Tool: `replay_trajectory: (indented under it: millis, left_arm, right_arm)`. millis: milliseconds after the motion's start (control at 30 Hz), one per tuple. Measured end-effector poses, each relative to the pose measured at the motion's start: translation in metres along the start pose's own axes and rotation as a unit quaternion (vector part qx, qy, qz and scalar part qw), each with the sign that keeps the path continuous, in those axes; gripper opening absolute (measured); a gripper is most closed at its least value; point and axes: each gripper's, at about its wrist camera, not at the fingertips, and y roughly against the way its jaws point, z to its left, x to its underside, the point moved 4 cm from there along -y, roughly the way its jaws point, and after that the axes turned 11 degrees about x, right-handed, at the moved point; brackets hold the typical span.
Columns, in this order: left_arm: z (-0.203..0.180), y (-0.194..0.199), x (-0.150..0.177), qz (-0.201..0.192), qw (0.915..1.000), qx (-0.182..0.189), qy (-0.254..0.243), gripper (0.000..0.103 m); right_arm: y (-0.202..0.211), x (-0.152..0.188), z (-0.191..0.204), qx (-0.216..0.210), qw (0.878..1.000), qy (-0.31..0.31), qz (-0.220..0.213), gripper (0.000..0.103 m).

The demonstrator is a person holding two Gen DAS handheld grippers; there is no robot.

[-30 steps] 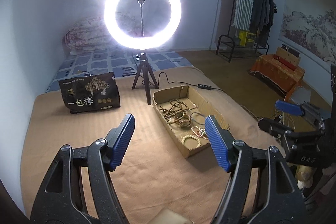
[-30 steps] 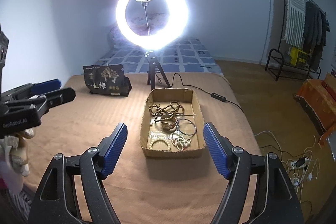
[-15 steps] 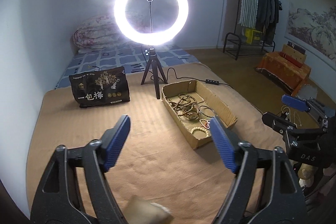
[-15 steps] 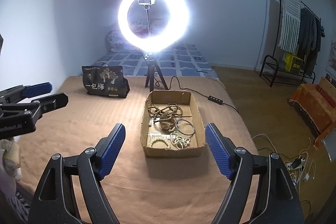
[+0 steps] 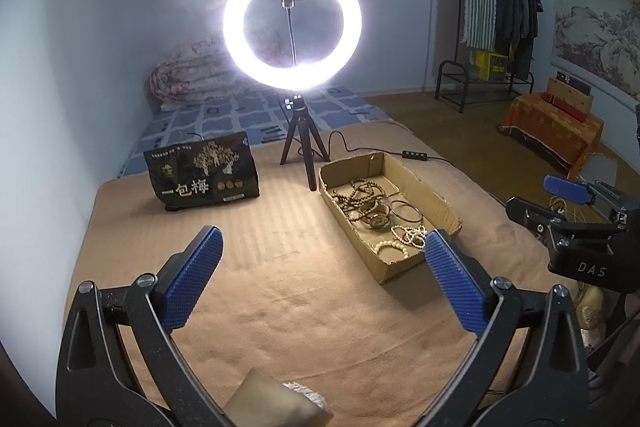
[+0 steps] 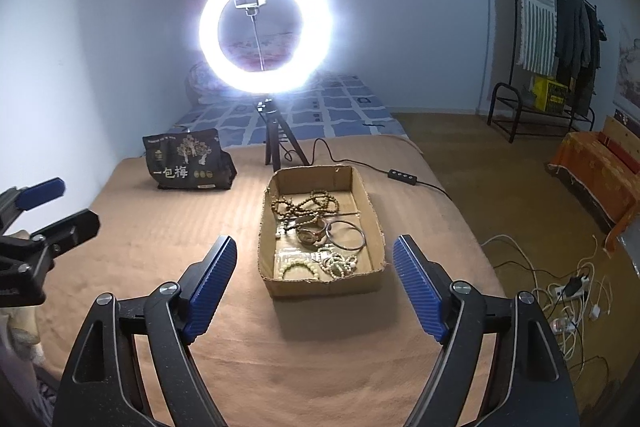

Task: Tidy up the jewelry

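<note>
Here, at the far left of the tan blanket [image 6: 168, 251], a black snack bag [image 5: 202, 175] stood upright near the blue patterned bedding [image 5: 240, 117]. Your left gripper [image 5: 320, 269] hung over bare blanket with its blue pads [image 5: 191, 277] spread wide; its jaws had just been opening, and nothing lay between them. At the bottom edge of the left wrist view sat a pale, blurred object I could not identify.

Just right of the bag, the ring light [image 5: 292, 23] glowed on its small tripod [image 5: 302, 147], with its cable [image 6: 424, 185] trailing off to the right across the blanket. Near the tripod's feet, on the near side, sat the cardboard box [image 6: 326, 285], open at the top. All the jewelry lay inside it: a brown bead strand [image 6: 306, 205] at the far end, a watch [image 6: 310, 235] and a thin metal bangle [image 6: 346, 233] in the middle, and pale bead bracelets [image 6: 320, 265] at the near end.

Your right gripper [image 6: 315, 283] pointed at the box from the near side, its fingers wide apart, holding nothing and touching nothing. The box appeared between them but lay farther off.

Far right, a clothes rack [image 6: 552, 39] stood by the wall, and a tangle of white cords [image 6: 568, 287] lay on the floor.
</note>
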Motion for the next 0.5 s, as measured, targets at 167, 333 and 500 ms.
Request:
replay_trajectory:
  millis: [167,333,500]
  left_arm:
    - [0.0011,-0.0004,0.0014,0.001,1.0000,-0.003,0.001,0.103]
    - [-0.0012,-0.0022,0.0029,0.008,0.9999,-0.009,-0.005,0.103]
    - [-0.0017,-0.0026,0.0032,0.008,0.9999,-0.008,-0.003,0.103]
  right_arm:
    - [-0.0024,0.0008,0.0010,0.000,1.000,0.000,0.004,0.081]
    - [-0.0032,0.0007,0.0032,-0.001,1.000,0.003,0.007,0.081]
    - [-0.0043,0.0009,0.0030,0.000,1.000,0.003,0.009,0.081]
